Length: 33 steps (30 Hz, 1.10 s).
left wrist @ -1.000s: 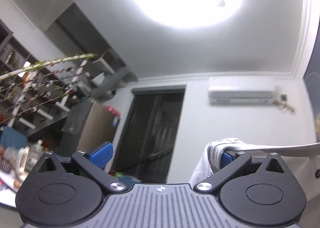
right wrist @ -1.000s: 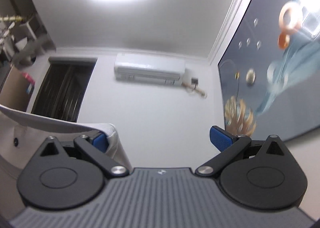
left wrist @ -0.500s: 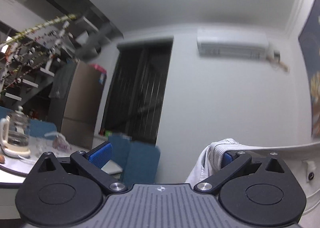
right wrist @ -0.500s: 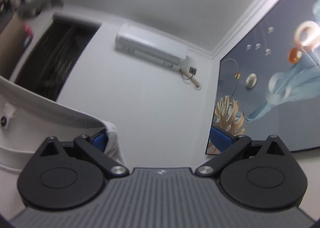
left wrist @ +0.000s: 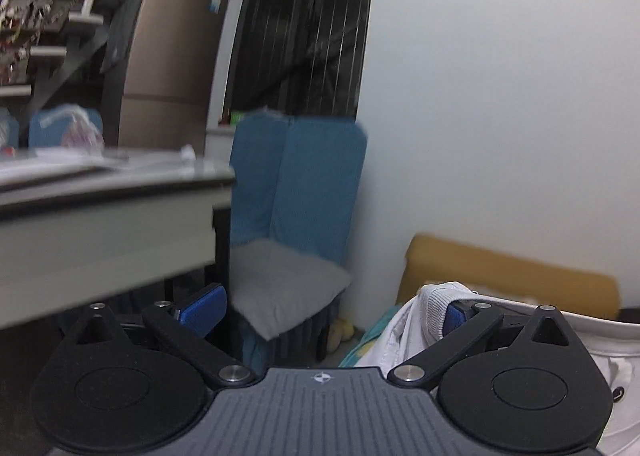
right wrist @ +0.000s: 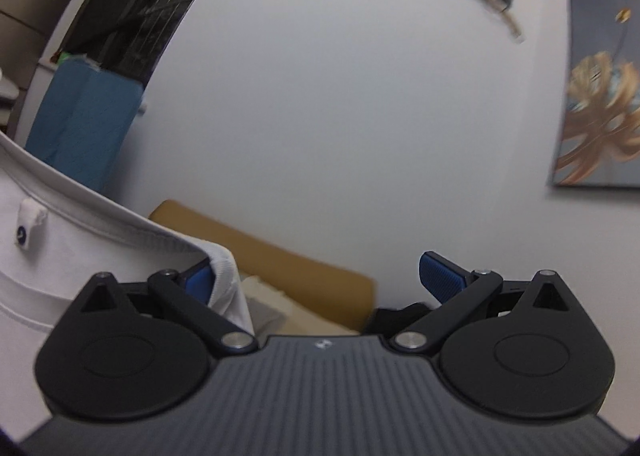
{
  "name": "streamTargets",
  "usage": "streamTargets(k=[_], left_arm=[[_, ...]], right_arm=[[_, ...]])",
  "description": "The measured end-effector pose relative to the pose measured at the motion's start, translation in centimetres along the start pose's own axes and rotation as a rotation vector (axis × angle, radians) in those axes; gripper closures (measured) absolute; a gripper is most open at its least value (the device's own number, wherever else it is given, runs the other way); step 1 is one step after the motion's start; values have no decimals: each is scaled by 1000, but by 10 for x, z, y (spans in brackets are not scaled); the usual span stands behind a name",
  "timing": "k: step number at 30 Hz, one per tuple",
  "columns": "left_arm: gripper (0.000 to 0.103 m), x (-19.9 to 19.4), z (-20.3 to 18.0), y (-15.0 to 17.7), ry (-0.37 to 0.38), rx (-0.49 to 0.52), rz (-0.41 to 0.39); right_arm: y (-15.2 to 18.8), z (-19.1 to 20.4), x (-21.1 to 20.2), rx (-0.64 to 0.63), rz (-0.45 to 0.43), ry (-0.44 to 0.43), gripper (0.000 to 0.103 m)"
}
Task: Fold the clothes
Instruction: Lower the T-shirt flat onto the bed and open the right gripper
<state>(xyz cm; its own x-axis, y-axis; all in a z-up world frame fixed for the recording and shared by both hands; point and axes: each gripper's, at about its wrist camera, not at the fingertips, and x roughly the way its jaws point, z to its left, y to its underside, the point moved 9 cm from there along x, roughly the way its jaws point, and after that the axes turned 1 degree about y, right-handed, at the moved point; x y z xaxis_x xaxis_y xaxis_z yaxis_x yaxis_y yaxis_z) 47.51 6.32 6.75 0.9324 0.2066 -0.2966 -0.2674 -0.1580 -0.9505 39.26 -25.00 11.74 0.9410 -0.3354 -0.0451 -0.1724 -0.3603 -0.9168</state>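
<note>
A white shirt (left wrist: 600, 332) with a ribbed collar hangs stretched between my two grippers. In the left wrist view its collar end (left wrist: 434, 306) is draped over the right finger, and the left gripper (left wrist: 328, 308) stands wide open. In the right wrist view the shirt (right wrist: 60, 256) fills the lower left, with a small neck label (right wrist: 30, 221) showing. Its edge wraps the left finger of the right gripper (right wrist: 316, 276), whose jaws are also spread wide. The rest of the shirt hangs out of sight below.
A grey table (left wrist: 100, 215) juts in at the left, with a blue chair (left wrist: 300, 183) and grey cushion (left wrist: 280, 276) behind it. A cardboard box (left wrist: 500, 268) leans against the white wall. A dark doorway (left wrist: 304, 27) and a framed painting (right wrist: 600, 95) flank the wall.
Both grippers have tipped down from facing the ceiling light to facing the room at table height. The shirt stays hooked on the same fingers.
</note>
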Motion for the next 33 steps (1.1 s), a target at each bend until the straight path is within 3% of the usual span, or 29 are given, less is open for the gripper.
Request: streamTargets(k=[6, 8, 12, 17, 21, 27, 33], left_arm=[[1, 191, -19, 120, -40, 109, 186], [1, 230, -19, 156, -50, 128, 250], [1, 278, -23, 210, -16, 199, 418], [0, 292, -34, 244, 103, 314, 587], [0, 270, -47, 242, 183, 374, 657], [0, 199, -39, 213, 224, 383, 557], [0, 75, -2, 191, 262, 225, 425]], right_arm=[[129, 128, 136, -154, 190, -78, 0], [169, 156, 164, -159, 253, -121, 0], [228, 194, 200, -104, 405, -273, 0], [240, 211, 198, 47, 558, -483, 0], [231, 212, 188, 203, 642, -618, 0], [188, 197, 141, 330, 579, -627, 0], [142, 165, 35, 371, 442, -620, 0]])
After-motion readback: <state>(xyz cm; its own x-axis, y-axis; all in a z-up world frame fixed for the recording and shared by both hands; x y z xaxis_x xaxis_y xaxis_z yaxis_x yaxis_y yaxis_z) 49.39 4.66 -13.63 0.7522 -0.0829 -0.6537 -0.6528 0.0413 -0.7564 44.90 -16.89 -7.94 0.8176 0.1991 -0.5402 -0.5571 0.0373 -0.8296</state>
